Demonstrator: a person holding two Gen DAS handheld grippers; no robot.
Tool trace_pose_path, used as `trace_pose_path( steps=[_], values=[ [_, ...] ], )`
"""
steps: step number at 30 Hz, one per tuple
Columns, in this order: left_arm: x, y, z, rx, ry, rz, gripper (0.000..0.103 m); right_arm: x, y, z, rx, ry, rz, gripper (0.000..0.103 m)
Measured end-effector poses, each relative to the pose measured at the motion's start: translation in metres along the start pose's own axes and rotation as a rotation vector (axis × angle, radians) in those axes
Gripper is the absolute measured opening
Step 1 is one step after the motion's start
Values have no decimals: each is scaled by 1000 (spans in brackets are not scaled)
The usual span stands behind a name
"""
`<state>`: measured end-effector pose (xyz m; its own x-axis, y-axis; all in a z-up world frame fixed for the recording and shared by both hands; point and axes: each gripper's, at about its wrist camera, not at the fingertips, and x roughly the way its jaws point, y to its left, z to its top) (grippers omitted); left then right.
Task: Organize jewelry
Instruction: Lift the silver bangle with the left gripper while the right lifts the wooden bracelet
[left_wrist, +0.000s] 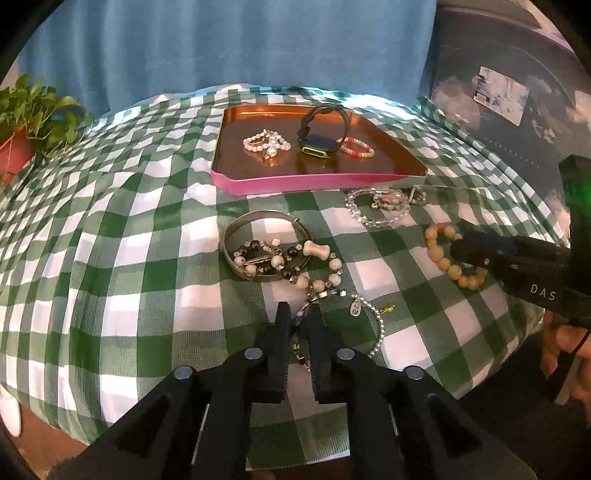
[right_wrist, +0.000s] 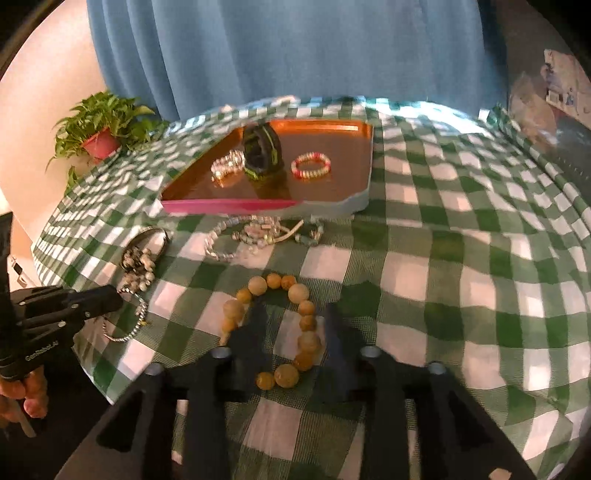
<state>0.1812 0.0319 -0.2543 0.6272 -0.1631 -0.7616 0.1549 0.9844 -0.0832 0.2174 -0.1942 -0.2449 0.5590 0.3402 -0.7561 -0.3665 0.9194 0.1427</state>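
A bracelet of large yellow-tan beads (right_wrist: 291, 325) lies flat on a green-and-white checked cloth (right_wrist: 461, 266), at about six o'clock from a copper-coloured tray (right_wrist: 364, 166) with a pink front wall. The right gripper (right_wrist: 293, 321) is lowered over it, jaws partly open with one finger inside the loop and one outside, straddling the right-hand run of beads; the pads do not appear to press on them yet. At nine o'clock from this bracelet, the left gripper (left_wrist: 297, 317) sits with jaws nearly closed around a thin strand of a mixed bead-and-chain bracelet (left_wrist: 332, 291); whether the pads actually pinch it cannot be told. That strand trails into a silver bangle (left_wrist: 266, 251). A clear crystal bracelet (left_wrist: 376, 206) lies just in front of the tray. Inside the tray are a pearl bracelet (left_wrist: 264, 142), a dark watch (left_wrist: 321, 133) and a pink beaded bracelet (left_wrist: 356, 146). The step appears to be picking up loose pieces. Next, the right jaws likely need to close on the beads, lift, and carry towards twelve o'clock.
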Motion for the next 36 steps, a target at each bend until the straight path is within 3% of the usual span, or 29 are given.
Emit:
trace_pose_path(
  steps=[4,5,6,8,10,13,18,23,28,36],
  values=[
    [1,-4,2,26,0,8,15,3,8,0,-60,-7,-34,37],
    [1,-5,2,38,4,11,13,4,9,1,-72,-7,-46,28],
    [1,-6,3,52,9,0,4,4,9,1,-79,-7,-59,11],
    [0,-9,3,74,23,-42,3,0,7,3,-73,-30,-48,10],
    [-7,-18,4,119,2,7,3,-13,8,6,-89,-99,-61,10],
    [-21,-19,9,83,-26,3,3,-36,12,9,-107,-173,-43,10],
    [-40,-11,19,24,-46,-6,3,-46,8,9,-57,-158,-39,10],
    [-60,-3,33,-39,-64,3,3,-64,9,9,6,-153,18,10],
    [-79,-14,52,-11,-98,62,3,-76,12,18,56,-102,40,10],
    [-106,-25,76,14,-160,91,3,-102,22,36,40,-125,5,10]
  ],
)
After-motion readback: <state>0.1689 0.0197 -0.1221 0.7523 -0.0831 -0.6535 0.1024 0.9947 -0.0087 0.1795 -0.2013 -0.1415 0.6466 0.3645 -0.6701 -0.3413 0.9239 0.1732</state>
